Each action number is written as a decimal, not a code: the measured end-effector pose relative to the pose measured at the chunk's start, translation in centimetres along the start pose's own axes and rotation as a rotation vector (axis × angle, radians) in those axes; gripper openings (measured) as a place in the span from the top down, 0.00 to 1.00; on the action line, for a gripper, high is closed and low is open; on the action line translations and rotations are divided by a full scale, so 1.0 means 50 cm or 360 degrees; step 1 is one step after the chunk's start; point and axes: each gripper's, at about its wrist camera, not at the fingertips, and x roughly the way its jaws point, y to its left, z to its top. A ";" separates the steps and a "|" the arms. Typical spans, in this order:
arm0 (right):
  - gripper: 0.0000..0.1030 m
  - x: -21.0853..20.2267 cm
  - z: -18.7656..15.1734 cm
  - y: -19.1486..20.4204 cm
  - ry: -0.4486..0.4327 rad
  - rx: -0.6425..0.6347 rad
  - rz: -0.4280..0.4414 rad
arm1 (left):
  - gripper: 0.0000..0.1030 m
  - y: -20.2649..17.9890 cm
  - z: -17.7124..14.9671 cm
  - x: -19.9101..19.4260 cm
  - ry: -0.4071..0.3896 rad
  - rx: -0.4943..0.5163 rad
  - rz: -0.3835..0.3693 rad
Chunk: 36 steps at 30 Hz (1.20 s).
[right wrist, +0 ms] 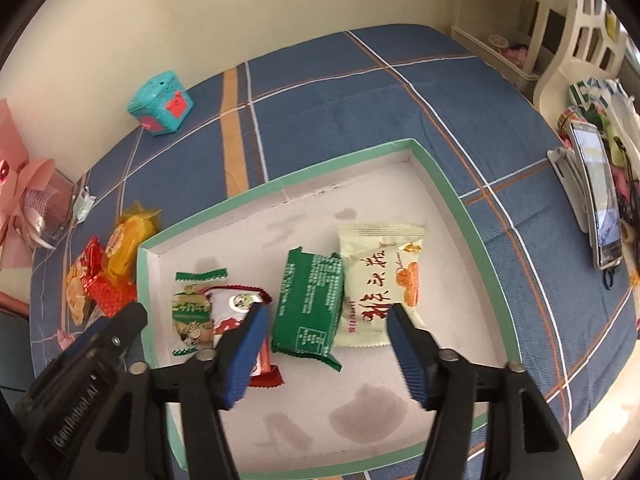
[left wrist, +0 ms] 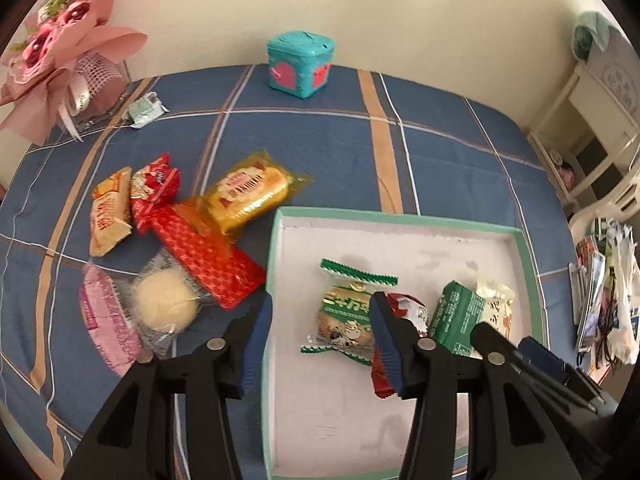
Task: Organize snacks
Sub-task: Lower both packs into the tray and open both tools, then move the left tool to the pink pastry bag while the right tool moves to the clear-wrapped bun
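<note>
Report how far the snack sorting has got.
Done: four packets lie in the green-rimmed box, including the dark green packet and the cream packet. In hand: nothing; left gripper and right gripper are open. Left: six snacks on the bed, such as the yellow cake.

The bench cloth (left wrist: 320, 152) is blue with white and orange check lines. The tray (right wrist: 460, 204) has a mint green rim and a pale pink floor. In it lie a dark green packet (right wrist: 310, 304), a cream packet (right wrist: 380, 276) with red characters, and at the upper left stands a teal box (right wrist: 160, 98) with pink patches.
</note>
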 end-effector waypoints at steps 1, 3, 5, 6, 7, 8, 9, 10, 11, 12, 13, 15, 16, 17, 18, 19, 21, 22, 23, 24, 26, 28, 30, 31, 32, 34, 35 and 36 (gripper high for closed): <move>0.28 -0.002 -0.001 0.002 -0.0002 -0.0008 0.0007 | 0.49 0.005 0.002 -0.003 -0.0007 -0.0008 0.0006; 0.21 -0.005 -0.005 0.009 -0.0012 -0.0034 0.0021 | 0.47 0.017 0.004 -0.008 -0.0019 -0.0028 0.0023; 0.17 -0.006 -0.007 0.016 -0.0024 -0.0058 0.0019 | 0.41 0.027 0.005 -0.010 -0.0022 -0.0048 0.0034; 0.15 -0.006 -0.008 0.018 -0.0027 -0.0064 0.0017 | 0.38 0.034 0.005 -0.011 -0.0025 -0.0061 0.0041; 0.14 -0.006 -0.010 0.020 -0.0028 -0.0068 0.0018 | 0.38 0.038 0.005 -0.012 -0.0025 -0.0067 0.0044; 0.14 -0.005 -0.011 0.021 -0.0027 -0.0066 0.0025 | 0.38 0.044 0.006 -0.012 -0.0025 -0.0077 0.0051; 0.13 -0.005 -0.011 0.022 -0.0026 -0.0061 0.0033 | 0.38 0.049 0.006 -0.013 -0.0027 -0.0086 0.0057; 0.12 -0.006 -0.012 0.024 -0.0025 -0.0058 0.0043 | 0.37 0.054 0.006 -0.014 -0.0030 -0.0092 0.0062; 0.12 -0.007 -0.012 0.025 -0.0031 -0.0062 0.0049 | 0.37 0.056 0.006 -0.015 -0.0033 -0.0098 0.0066; 0.10 -0.009 -0.013 0.028 -0.0039 -0.0070 0.0053 | 0.37 0.060 0.006 -0.016 -0.0035 -0.0101 0.0069; 0.08 -0.013 -0.014 0.032 -0.0053 -0.0084 0.0057 | 0.37 0.063 0.006 -0.018 -0.0038 -0.0106 0.0072; 0.01 -0.018 -0.014 0.038 -0.0074 -0.0103 0.0071 | 0.36 0.071 0.006 -0.021 -0.0042 -0.0112 0.0080; 0.00 -0.021 -0.015 0.041 -0.0085 -0.0112 0.0080 | 0.36 0.075 0.006 -0.023 -0.0044 -0.0114 0.0081; 0.00 -0.024 -0.016 0.045 -0.0105 -0.0118 0.0092 | 0.36 0.079 0.007 -0.025 -0.0044 -0.0119 0.0080; 0.00 -0.027 -0.017 0.047 -0.0118 -0.0120 0.0099 | 0.36 0.083 0.007 -0.027 -0.0044 -0.0127 0.0076; 0.00 -0.028 -0.018 0.051 -0.0129 -0.0124 0.0104 | 0.36 0.087 0.008 -0.027 -0.0043 -0.0134 0.0071; 0.00 -0.028 -0.020 0.057 -0.0138 -0.0136 0.0098 | 0.36 0.095 0.009 -0.029 -0.0038 -0.0148 0.0068; 0.00 -0.028 -0.021 0.059 -0.0143 -0.0143 0.0095 | 0.36 0.100 0.009 -0.030 -0.0036 -0.0156 0.0062; 0.00 -0.028 -0.022 0.063 -0.0150 -0.0155 0.0092 | 0.36 0.104 0.009 -0.030 -0.0036 -0.0164 0.0055; 0.00 -0.029 -0.023 0.065 -0.0159 -0.0165 0.0089 | 0.36 0.110 0.010 -0.031 -0.0035 -0.0178 0.0046; 0.00 -0.031 -0.026 0.077 -0.0189 -0.0207 0.0071 | 0.36 0.119 0.010 -0.034 -0.0035 -0.0191 0.0043; 0.00 -0.033 -0.028 0.089 -0.0216 -0.0244 0.0080 | 0.36 0.128 0.011 -0.035 -0.0034 -0.0200 0.0045; 0.00 -0.035 -0.030 0.100 -0.0233 -0.0261 0.0094 | 0.36 0.137 0.012 -0.037 -0.0034 -0.0205 0.0049; 0.00 -0.035 -0.031 0.104 -0.0240 -0.0269 0.0095 | 0.36 0.142 0.012 -0.038 -0.0033 -0.0205 0.0055; 0.00 -0.036 -0.032 0.109 -0.0253 -0.0276 0.0094 | 0.36 0.147 0.013 -0.038 -0.0034 -0.0201 0.0064; 0.00 -0.037 -0.035 0.121 -0.0281 -0.0301 0.0092 | 0.30 0.157 0.014 -0.040 -0.0038 -0.0194 0.0078; 0.00 -0.037 -0.036 0.127 -0.0285 -0.0312 0.0088 | 0.24 0.163 0.014 -0.041 -0.0044 -0.0201 0.0085; 0.00 -0.037 -0.037 0.132 -0.0288 -0.0322 0.0084 | 0.17 0.171 0.014 -0.043 -0.0055 -0.0216 0.0087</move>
